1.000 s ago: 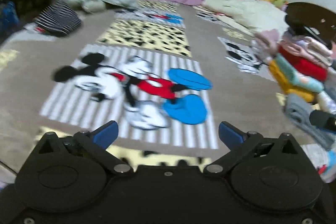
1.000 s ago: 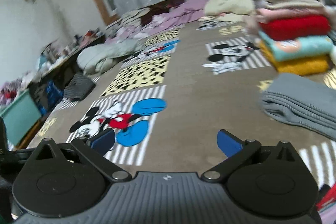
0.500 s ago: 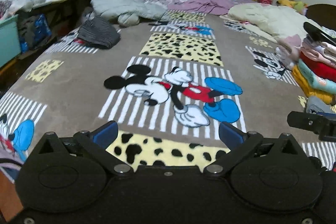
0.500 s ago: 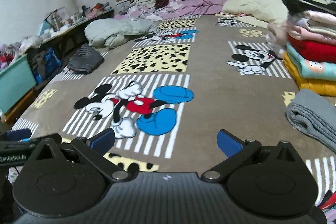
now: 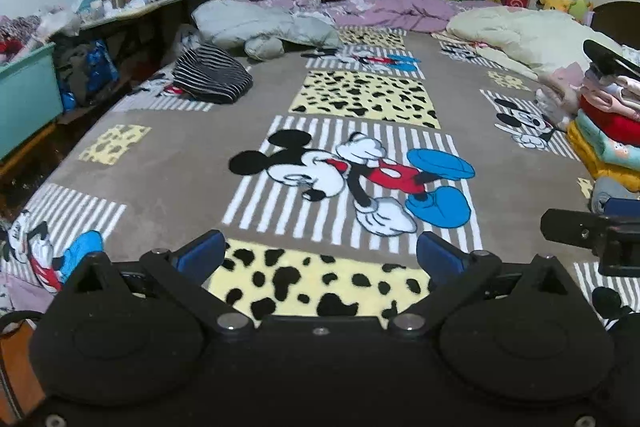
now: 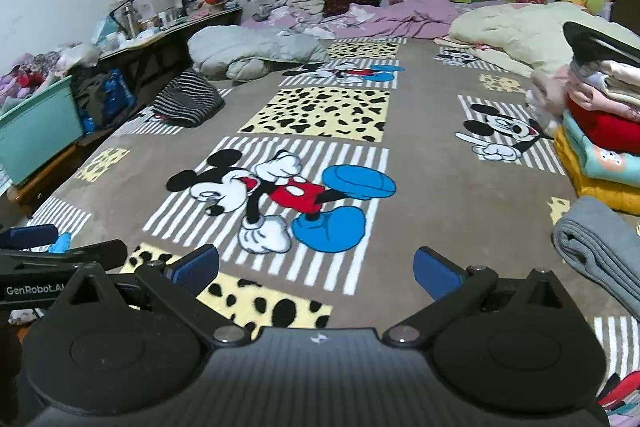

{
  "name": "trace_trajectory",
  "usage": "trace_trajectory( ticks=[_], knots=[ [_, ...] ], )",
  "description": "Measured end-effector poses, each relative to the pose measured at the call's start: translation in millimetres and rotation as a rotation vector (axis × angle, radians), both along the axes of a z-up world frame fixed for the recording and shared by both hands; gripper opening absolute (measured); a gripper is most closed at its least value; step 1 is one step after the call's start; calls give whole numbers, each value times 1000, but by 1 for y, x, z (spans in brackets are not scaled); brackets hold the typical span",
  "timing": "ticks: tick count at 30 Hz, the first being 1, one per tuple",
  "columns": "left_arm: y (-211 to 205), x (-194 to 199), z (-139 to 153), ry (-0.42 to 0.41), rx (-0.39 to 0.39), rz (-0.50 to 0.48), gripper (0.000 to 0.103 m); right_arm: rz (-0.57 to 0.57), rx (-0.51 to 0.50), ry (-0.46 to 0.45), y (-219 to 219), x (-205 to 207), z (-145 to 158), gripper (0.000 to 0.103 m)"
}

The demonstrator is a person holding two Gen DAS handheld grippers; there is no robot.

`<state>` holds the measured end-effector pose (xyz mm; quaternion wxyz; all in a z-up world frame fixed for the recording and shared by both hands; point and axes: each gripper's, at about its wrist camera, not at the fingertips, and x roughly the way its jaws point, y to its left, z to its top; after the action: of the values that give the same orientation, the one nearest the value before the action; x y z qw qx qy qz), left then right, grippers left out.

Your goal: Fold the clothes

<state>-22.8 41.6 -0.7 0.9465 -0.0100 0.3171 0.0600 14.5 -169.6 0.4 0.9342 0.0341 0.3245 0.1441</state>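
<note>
My left gripper (image 5: pixel 320 257) is open and empty above the Mickey Mouse blanket (image 5: pixel 160 171). My right gripper (image 6: pixel 316 267) is open and empty too, over the same blanket (image 6: pixel 420 167). A striped black-and-white garment (image 5: pixel 212 75) lies crumpled at the far left; it also shows in the right wrist view (image 6: pixel 186 103). A folded grey garment (image 6: pixel 596 247) lies at the right. A stack of folded clothes (image 6: pixel 600 139) stands at the right edge, also in the left wrist view (image 5: pixel 608 131). The right gripper shows in the left wrist view (image 5: pixel 592 233).
A grey padded jacket (image 5: pixel 260 27) and purple bedding (image 5: pixel 400 13) lie at the far end, a cream quilt (image 5: pixel 516 35) at far right. A cluttered shelf (image 5: pixel 132 3) and teal bin (image 5: pixel 24 99) stand along the left side of the bed.
Both grippers have swung left and pulled back from the stack of folded clothes. The view now faces down the middle of the blanket. Both jaws stayed open.
</note>
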Motion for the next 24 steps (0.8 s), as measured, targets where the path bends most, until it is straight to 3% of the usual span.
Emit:
trace_trajectory(
  ticks=[11, 24],
  knots=[
    [10, -28, 14, -40, 9, 30, 103, 29, 15, -2, 19, -11, 12, 103],
    [16, -6, 6, -21, -50, -11, 103, 29, -25, 32, 37, -6, 8, 103]
  ],
)
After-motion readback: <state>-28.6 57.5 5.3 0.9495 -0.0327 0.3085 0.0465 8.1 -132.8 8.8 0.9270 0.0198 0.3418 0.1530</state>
